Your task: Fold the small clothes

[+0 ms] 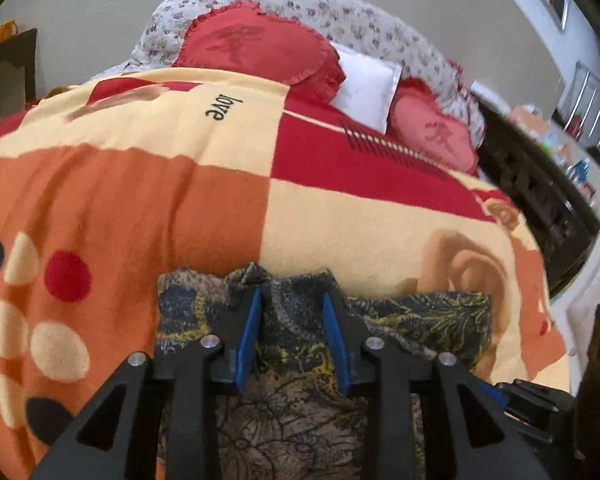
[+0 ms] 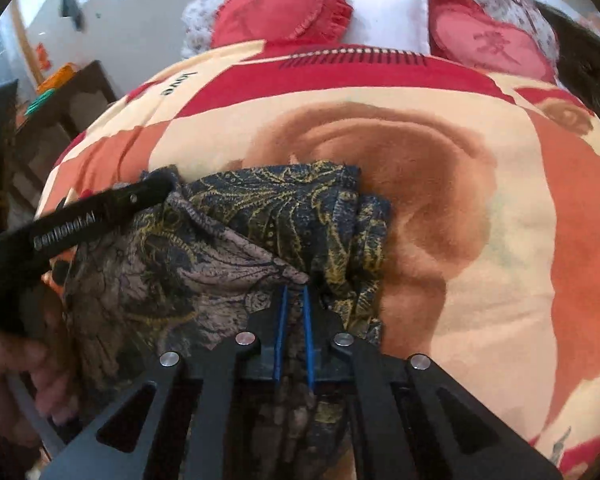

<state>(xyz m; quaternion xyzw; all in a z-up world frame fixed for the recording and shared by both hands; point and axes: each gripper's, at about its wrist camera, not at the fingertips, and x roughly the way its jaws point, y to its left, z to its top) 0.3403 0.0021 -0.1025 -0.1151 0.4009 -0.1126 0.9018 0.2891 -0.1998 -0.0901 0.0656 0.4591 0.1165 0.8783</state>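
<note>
- While the blanket [image 1: 228, 200] covers the whole bed, it serves as the work surface: thick, fuzzy fleece in orange, cream and red blocks with round dots.
- At the far end of the blanket lie two red heart-shaped cushions [image 1: 256, 48] with frilled edges and a smooth white pillow [image 1: 368, 84] between them.
- On the near edge of the blanket lies the garment [image 2: 236, 240], a thin, limp cloth with a dark blue and yellow paisley print; its paler reverse side shows where it is turned over.
- I judge the fold as only partly done: one layer is doubled, but the cloth is bunched and wrinkled, so smoothing and more folds remain.
- The left gripper [image 1: 292, 300] hangs over the garment with its jaws apart, holding nothing.
- The right gripper [image 2: 294, 292] has its blue pads [image 2: 280, 332] almost together, pinching a gathered ridge of the garment.
</note>
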